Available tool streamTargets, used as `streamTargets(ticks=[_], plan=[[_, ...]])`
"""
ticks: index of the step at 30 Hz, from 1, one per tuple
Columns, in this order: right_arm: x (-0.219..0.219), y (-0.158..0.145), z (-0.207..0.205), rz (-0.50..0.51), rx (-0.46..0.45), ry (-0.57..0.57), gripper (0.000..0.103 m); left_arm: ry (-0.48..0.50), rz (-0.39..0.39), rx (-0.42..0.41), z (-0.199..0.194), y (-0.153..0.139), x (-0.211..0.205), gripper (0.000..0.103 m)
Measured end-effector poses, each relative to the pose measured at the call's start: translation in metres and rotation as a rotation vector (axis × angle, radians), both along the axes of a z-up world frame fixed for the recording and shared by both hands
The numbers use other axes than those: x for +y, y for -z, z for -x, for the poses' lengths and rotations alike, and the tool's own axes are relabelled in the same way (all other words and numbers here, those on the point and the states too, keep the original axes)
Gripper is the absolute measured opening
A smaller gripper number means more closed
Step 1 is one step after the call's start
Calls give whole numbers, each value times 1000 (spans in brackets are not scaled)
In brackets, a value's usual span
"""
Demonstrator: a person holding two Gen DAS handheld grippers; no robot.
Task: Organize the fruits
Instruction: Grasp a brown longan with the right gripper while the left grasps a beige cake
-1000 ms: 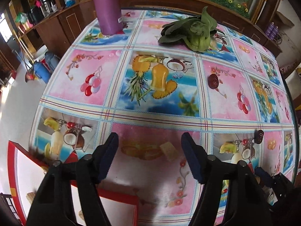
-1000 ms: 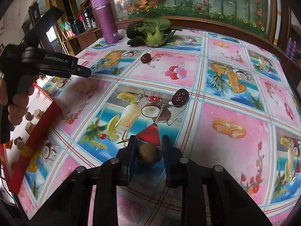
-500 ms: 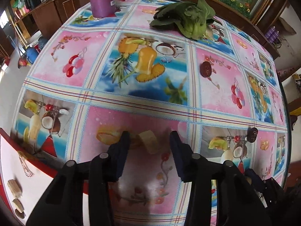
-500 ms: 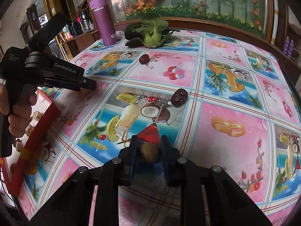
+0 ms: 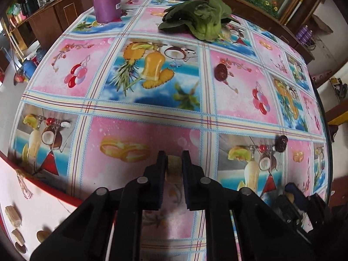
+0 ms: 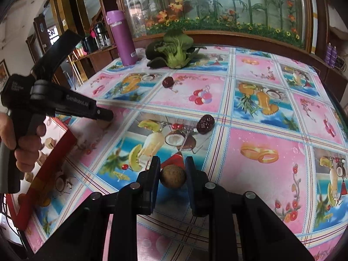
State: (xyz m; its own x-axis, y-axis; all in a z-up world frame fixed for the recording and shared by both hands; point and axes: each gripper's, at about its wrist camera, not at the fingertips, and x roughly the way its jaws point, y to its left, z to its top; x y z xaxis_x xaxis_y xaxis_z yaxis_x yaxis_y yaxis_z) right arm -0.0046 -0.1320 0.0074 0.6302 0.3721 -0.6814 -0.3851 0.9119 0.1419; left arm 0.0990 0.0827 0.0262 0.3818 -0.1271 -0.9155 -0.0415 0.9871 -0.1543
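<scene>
My left gripper (image 5: 174,163) is shut on a tan dried fruit slice (image 5: 174,167) just above the tablecloth; the right wrist view shows that same gripper (image 6: 104,117) with the slice (image 6: 102,123) at its tip. My right gripper (image 6: 173,167) is shut on a round brown longan (image 6: 173,176). One dark red date (image 6: 205,123) lies ahead of the right gripper, another date (image 6: 168,82) farther back. In the left wrist view these dates sit at right (image 5: 281,143) and upper middle (image 5: 221,71). A red-rimmed white tray (image 5: 39,198) at lower left holds several tan pieces.
A purple flask (image 6: 121,41) and a green bok choy (image 6: 174,50) stand at the table's far side. The fruit-print tablecloth (image 5: 152,117) covers the table, whose edge drops off at left. A hand (image 6: 24,148) holds the left gripper's handle near the tray.
My left gripper came forward over the tan slice and closed from wide open onto it. The right gripper stayed shut on the longan, hardly moving.
</scene>
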Motion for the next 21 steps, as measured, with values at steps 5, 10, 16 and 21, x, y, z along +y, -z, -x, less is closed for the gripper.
streamTargets(ticks=[5, 10, 16, 21], plan=[[0, -10, 10, -50, -58, -27, 22, 34, 26, -42, 28, -9, -4, 16], [6, -15, 20, -71, -100, -45, 22, 82, 12, -103, 59, -20, -10, 16], [11, -11, 19, -57, -90, -46, 22, 85, -44, -132, 65, -14, -9, 16], [9, -12, 18, -58, -92, -39, 22, 100, -150, -171, 67, -11, -18, 16]])
